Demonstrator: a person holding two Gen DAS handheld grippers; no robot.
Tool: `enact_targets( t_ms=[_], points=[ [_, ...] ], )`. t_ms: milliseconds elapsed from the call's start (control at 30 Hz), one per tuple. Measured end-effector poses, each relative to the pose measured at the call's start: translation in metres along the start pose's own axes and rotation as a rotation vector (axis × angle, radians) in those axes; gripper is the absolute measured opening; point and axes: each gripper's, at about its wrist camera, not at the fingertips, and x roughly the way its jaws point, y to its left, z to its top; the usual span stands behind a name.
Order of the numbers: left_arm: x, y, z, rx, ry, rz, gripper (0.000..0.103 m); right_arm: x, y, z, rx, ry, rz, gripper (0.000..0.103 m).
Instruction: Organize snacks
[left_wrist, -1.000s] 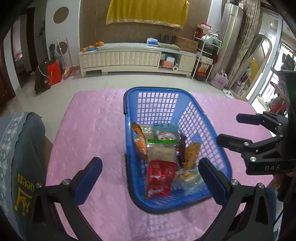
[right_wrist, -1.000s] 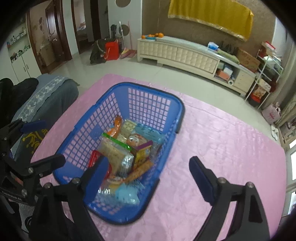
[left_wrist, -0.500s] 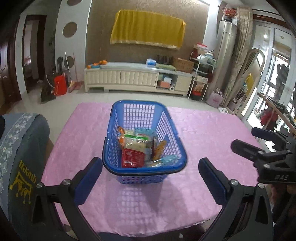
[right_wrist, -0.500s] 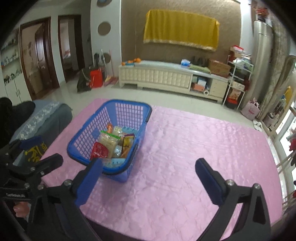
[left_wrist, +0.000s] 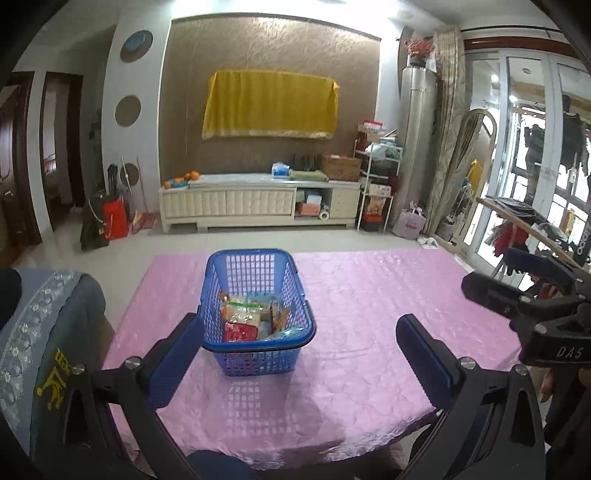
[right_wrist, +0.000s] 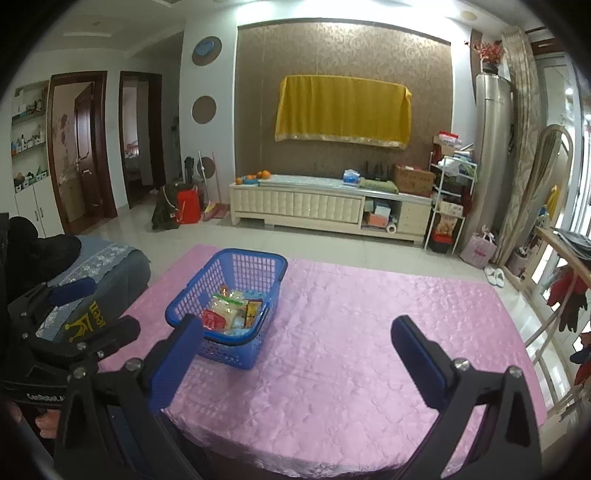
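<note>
A blue plastic basket (left_wrist: 258, 360) (right_wrist: 229, 354) stands on the left half of a table under a pink cloth (left_wrist: 369, 314) (right_wrist: 351, 332). Several snack packets (left_wrist: 251, 317) (right_wrist: 229, 314) lie inside it, a red one nearest me. My left gripper (left_wrist: 298, 326) is open and empty, held back over the table's near edge, well short of the basket. My right gripper (right_wrist: 295, 325) is also open wide with nothing between its fingers, to the right of the basket. Each gripper shows in the other's view, the left gripper (right_wrist: 74, 317) at the left edge and the right gripper (left_wrist: 517, 291) at the right edge.
A grey cushioned seat with yellow print (left_wrist: 44, 332) (right_wrist: 103, 258) stands against the table's left side. A wooden rack hung with clothes (right_wrist: 561, 295) stands to the right. A cream cabinet (left_wrist: 258, 203) lines the far wall across open floor.
Both grippers have drawn back and up from right over the basket, which now looks small and farther off. The right jaws have spread slightly wider.
</note>
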Motion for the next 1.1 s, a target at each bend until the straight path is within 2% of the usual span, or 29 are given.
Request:
enact_targets(
  t_ms=[367, 1100],
  points=[
    [-0.028, -0.012, 0.002, 0.040, -0.058, 0.016, 0.103, -0.020, 0.001, -0.009, 0.025, -0.017, 0.003, 0.103],
    [-0.032, -0.021, -0.002, 0.061, -0.048, 0.008, 0.103, -0.034, 0.002, -0.020, 0.048, -0.002, 0.029, 0.103]
  ],
)
